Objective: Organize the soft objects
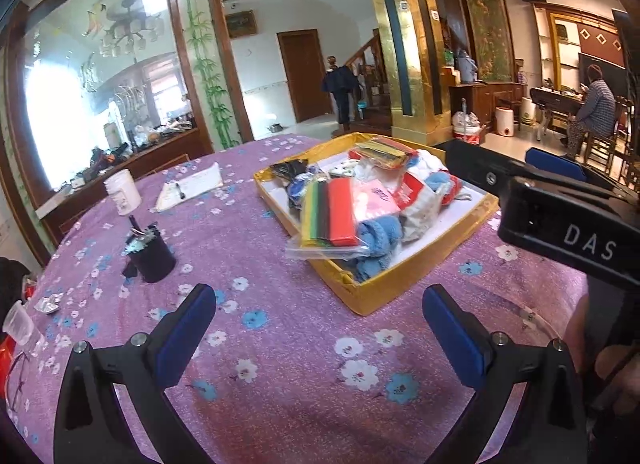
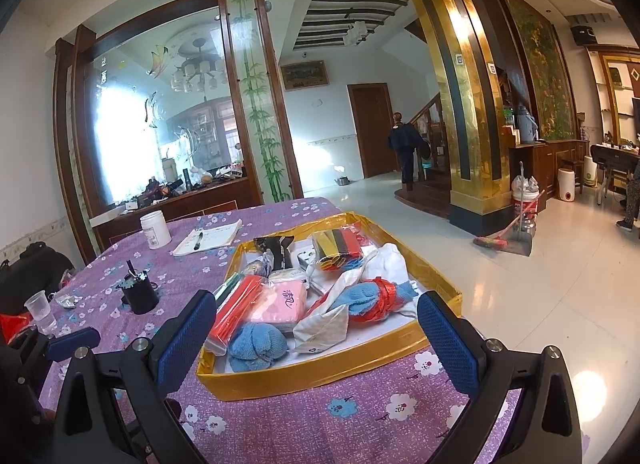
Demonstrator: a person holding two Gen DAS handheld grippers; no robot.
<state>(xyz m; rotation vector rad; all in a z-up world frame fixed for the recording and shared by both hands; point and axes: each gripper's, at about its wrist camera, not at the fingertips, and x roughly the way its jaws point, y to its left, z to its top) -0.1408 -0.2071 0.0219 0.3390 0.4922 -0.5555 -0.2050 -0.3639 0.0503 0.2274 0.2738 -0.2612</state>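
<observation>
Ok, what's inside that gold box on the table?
The gold box holds a heap of soft things: a blue rolled cloth, a pink packet, a bag of coloured strips, white cloth. Anything beneath the heap is covered.

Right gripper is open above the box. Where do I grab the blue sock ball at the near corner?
Pinch the blue sock ball across its rounded middle, coming from above: it lies on top in the gold box, close to the near wall, so a side approach looks blocked.
</observation>
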